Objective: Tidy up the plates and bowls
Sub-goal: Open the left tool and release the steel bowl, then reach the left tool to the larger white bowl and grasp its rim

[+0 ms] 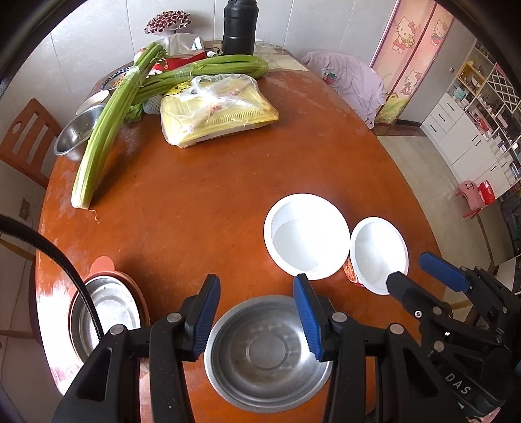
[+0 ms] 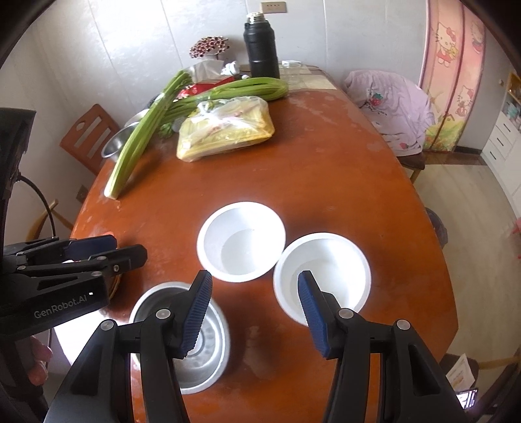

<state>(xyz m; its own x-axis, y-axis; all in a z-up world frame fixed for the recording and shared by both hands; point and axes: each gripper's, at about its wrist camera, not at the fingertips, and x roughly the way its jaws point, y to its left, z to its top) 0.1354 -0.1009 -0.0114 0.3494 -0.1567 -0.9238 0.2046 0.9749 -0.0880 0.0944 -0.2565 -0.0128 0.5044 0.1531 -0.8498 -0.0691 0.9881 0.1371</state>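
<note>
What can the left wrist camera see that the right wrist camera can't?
Only the left wrist view shows the steel dish on an orange lid and the white shelves. Only the right wrist view shows the wall socket. Both show two white bowls, the steel bowl, celery, the black flask and the brown table.

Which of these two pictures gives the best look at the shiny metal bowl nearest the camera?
The left wrist view: the steel bowl lies almost whole between the fingers, its inside plain to see. In the right wrist view the same steel bowl is partly hidden behind one finger and washed out by glare.
</note>
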